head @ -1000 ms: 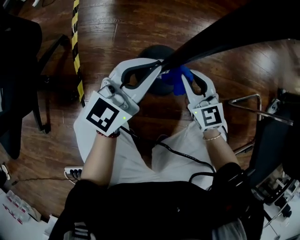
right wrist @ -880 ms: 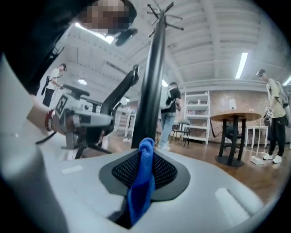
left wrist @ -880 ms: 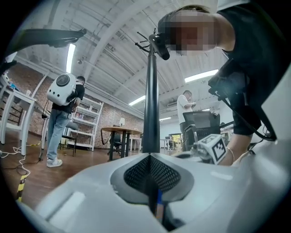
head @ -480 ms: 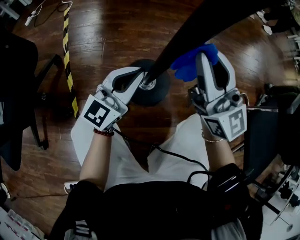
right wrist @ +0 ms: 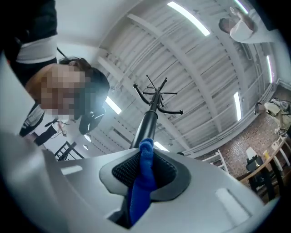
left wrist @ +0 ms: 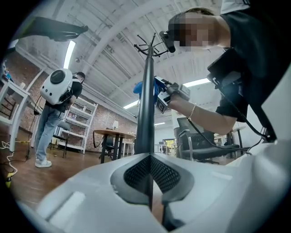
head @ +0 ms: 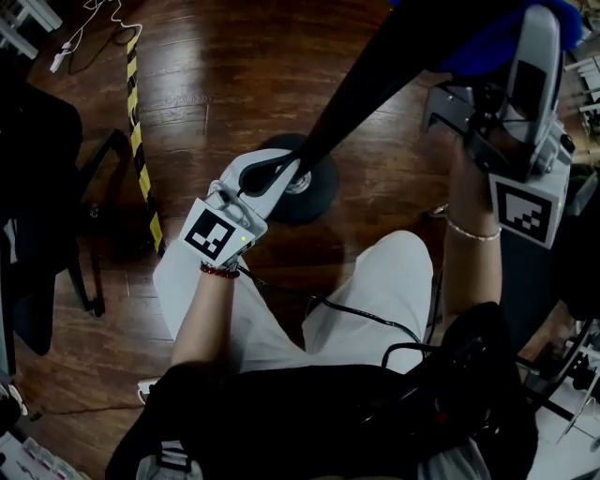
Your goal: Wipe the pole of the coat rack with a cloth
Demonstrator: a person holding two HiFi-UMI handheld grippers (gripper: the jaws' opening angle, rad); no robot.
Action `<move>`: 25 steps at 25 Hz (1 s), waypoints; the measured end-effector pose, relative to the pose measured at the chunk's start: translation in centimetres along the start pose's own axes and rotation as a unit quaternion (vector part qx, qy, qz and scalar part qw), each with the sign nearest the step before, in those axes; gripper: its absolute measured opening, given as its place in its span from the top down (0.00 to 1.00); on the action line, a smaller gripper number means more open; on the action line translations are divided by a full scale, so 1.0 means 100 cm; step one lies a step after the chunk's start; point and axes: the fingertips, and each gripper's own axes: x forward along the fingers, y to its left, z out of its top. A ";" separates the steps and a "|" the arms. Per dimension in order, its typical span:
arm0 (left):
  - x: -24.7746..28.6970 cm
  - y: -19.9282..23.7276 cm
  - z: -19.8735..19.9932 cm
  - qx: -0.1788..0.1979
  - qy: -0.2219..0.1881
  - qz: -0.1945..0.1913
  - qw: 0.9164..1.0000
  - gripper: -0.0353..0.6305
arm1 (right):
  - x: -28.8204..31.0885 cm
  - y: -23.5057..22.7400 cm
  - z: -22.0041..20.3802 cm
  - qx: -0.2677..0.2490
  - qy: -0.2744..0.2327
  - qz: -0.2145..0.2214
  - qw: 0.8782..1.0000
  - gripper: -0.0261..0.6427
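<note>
Clamps pole (head: 375, 84) just above its base (head: 323, 195) with left gripper (head: 293, 174); pinches blue cloth (head: 483, 49) in right gripper (head: 534, 28), against pole higher up.

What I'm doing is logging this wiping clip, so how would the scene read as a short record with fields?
left gripper: shut on the black metal coat rack pole, low down
round black base: just below the left gripper, on the dark wooden floor
right gripper: shut on the blue cloth, higher up the pole
cloth contact: appears to lie against the pole
rack hooks: at the pole's top, above both grippers
</note>
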 end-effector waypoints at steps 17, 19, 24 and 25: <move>-0.019 -0.009 0.106 0.032 -0.015 0.012 0.999 0.94 | 0.038 0.049 0.026 -0.306 0.098 0.054 0.945 0.86; -0.012 -0.013 0.146 0.056 -0.023 0.013 0.998 0.94 | 0.024 0.053 0.009 -0.343 0.135 0.052 0.928 0.86; 0.015 -0.032 0.200 0.103 -0.028 -0.014 0.994 0.94 | -0.017 0.070 -0.041 -0.478 0.222 0.106 0.843 0.86; 0.021 -0.039 0.201 0.125 -0.019 -0.026 0.992 0.94 | -0.025 0.074 -0.050 -0.482 0.234 0.115 0.837 0.86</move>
